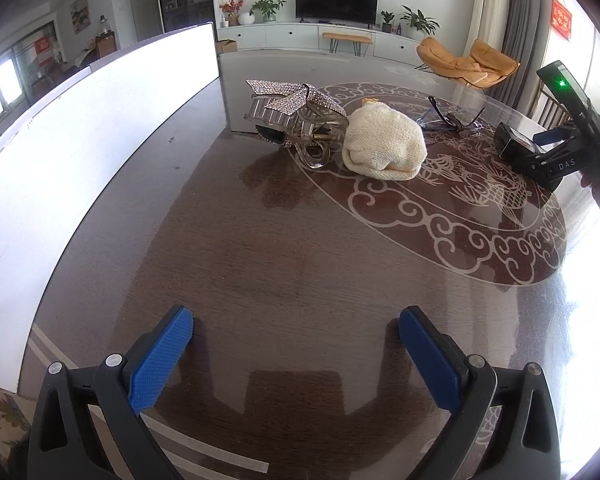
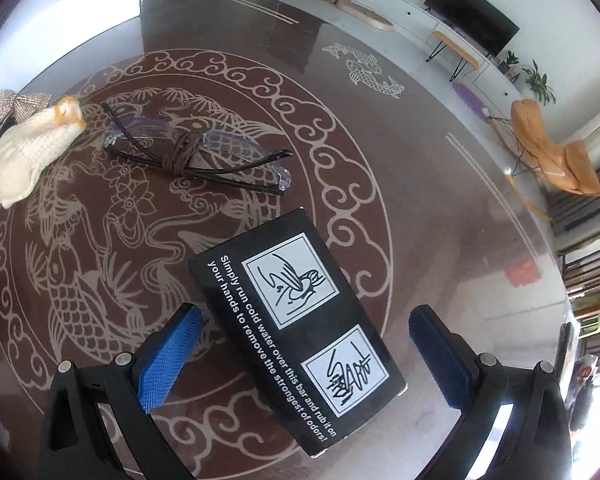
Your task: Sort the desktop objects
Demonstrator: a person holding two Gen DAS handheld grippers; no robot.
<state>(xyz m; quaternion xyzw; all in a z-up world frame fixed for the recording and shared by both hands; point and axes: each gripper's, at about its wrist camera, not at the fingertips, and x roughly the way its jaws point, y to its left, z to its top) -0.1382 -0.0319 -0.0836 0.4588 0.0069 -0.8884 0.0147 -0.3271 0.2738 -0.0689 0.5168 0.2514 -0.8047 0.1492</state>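
In the left wrist view the left gripper [image 1: 296, 326] stood at the bottom of the frame with its blue pads [image 1: 162, 354] spread wide and nothing between them, over bare dark table [image 1: 260, 264]. Above centre lay a clear hair claw clip [image 1: 296, 124] topped by a rhinestone bow [image 1: 296, 96], and touching its right side sat a cream knitted pouch [image 1: 384, 144]. Further right, behind the pouch, folded glasses [image 1: 452, 122] lay on the pale circular fish pattern. At the right edge the right gripper [image 1: 540, 144] reached in beside a black box [image 1: 516, 146], and whether it touched the box could not be told from there. A large white panel [image 1: 80, 128] filled the left of the frame.

In the right wrist view the right gripper [image 2: 306, 330] had its fingers wide apart on either side of the black box [image 2: 296, 328], which lay tilted at lower centre, printed side up with white instructions and two drawings; the box sat just beside the left pad [image 2: 172, 356] and clear of the right one, not clamped. The glasses [image 2: 196, 152] lay above it, arms crossed and bound with a dark cord, apart from the box. The pouch [image 2: 32, 148] rested at the left edge, with the bow [image 2: 18, 102] just behind it
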